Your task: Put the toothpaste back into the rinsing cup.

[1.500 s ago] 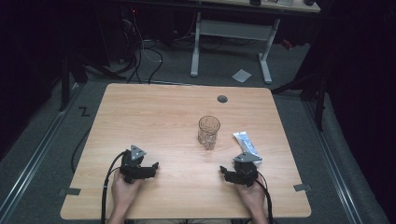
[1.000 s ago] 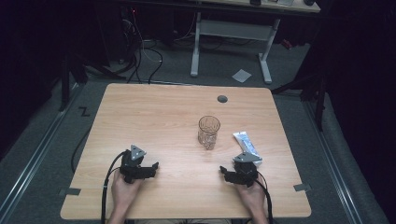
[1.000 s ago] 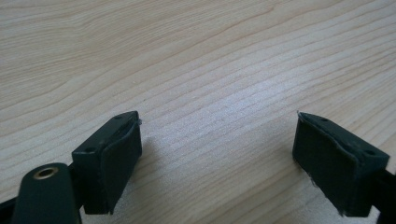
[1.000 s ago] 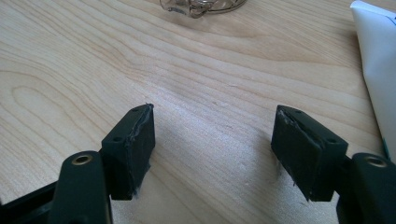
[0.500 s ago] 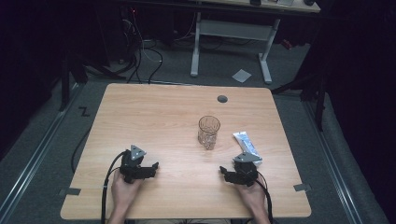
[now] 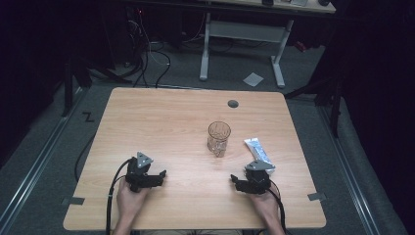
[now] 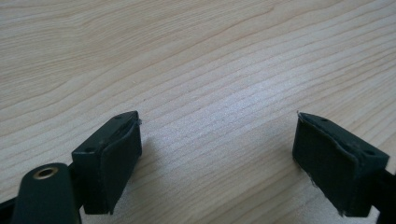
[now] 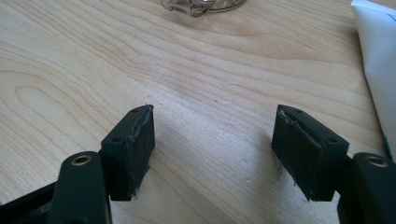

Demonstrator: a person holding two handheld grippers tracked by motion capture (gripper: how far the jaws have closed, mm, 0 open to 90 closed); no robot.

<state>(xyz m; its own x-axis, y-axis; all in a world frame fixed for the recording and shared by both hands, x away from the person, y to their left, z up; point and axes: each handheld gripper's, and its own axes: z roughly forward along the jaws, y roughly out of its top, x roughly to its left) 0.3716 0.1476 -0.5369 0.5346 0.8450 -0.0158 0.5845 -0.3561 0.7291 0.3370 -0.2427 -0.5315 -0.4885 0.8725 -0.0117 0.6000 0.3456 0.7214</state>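
L gripper (image 6: 157,175) sits on the wooden table (image 6: 161,122) near its front-left edge, held by the left hand (image 6: 129,199); its 2 jaws are spread wide w/ bare wood between them. Mid-table, a clear glass (image 6: 218,138) stands upright, apart from both tools. R gripper (image 6: 236,182), held by the right hand (image 6: 264,203), rests front-right, jaws also spread, nothing between. Just beside it lies a white tube (image 6: 259,152), prob. toothpaste.
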